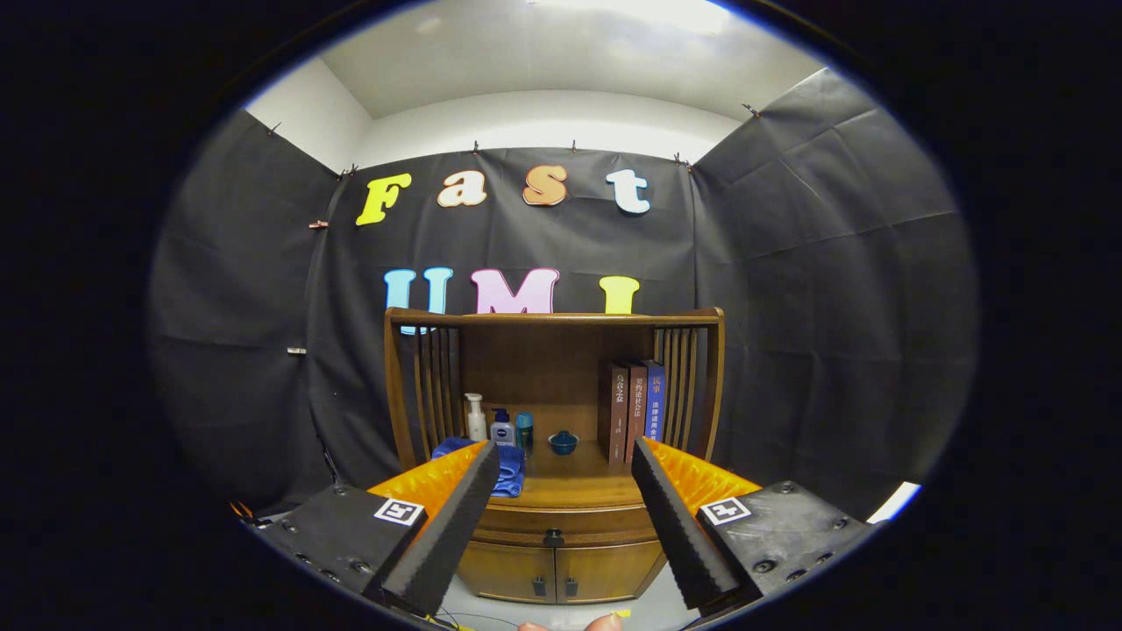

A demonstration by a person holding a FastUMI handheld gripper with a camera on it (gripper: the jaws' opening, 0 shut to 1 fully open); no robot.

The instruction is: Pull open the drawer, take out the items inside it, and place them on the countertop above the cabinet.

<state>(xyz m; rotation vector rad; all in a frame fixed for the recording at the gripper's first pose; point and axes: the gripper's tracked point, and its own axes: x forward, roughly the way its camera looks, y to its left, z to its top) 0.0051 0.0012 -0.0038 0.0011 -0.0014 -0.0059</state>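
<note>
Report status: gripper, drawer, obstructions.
Gripper open, holding nothing, short of the wooden cabinet. Drawer with dark knob closed, between the fingers. Nothing blocking the approach.

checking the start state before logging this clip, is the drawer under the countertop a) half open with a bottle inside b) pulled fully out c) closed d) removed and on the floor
c: the drawer front sits flush with the cabinet, its knob untouched, while the hand-held gripper hangs open well short of it, its fingers spread with nothing between them.
</note>
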